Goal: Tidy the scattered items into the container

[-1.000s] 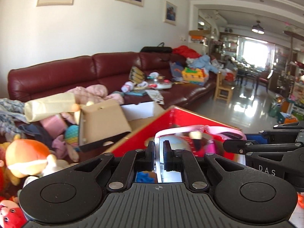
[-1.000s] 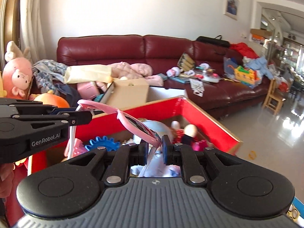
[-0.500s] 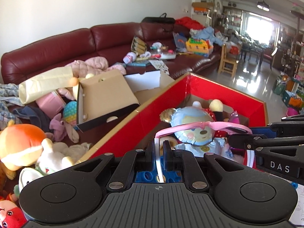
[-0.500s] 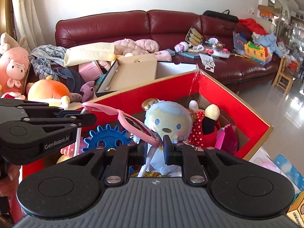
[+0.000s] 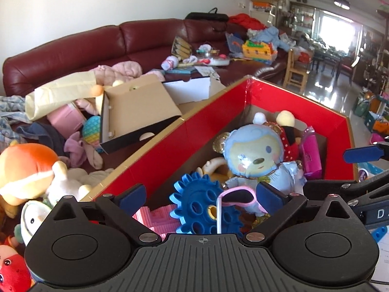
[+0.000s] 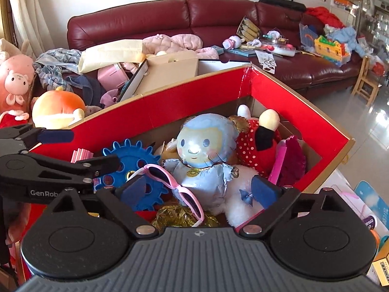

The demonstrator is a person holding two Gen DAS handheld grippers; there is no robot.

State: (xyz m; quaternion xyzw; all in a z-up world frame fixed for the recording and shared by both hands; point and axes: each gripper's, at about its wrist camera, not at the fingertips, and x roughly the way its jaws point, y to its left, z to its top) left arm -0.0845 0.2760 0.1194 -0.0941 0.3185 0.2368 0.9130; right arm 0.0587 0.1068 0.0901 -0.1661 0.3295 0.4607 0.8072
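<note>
The red-lined cardboard box (image 5: 291,92) (image 6: 194,82) holds several toys. Pink sunglasses (image 5: 239,196) (image 6: 167,182) lie loose inside it, resting on a blue foil balloon doll (image 5: 255,155) (image 6: 197,146) beside a blue gear (image 5: 201,202) (image 6: 131,163). My left gripper (image 5: 201,194) hovers over the box with its jaws opening wide. The sunglasses sit below the gap and no pad touches them. My right gripper (image 6: 199,189) is also opening, its pads well clear of the sunglasses. Each gripper's fingers (image 5: 362,154) (image 6: 56,136) show at the edge of the other's view.
An open brown cardboard box (image 5: 138,107) lies left of the red box. Plush toys, among them an orange one (image 5: 26,168), crowd the left. A cluttered maroon sofa (image 5: 145,39) runs behind. A small wooden chair (image 5: 295,73) stands on shiny floor to the right.
Both grippers, which pinched the pink sunglasses between them, have opened and let go. The sunglasses dropped into the red box. Both hands sank and tilted down toward it.
</note>
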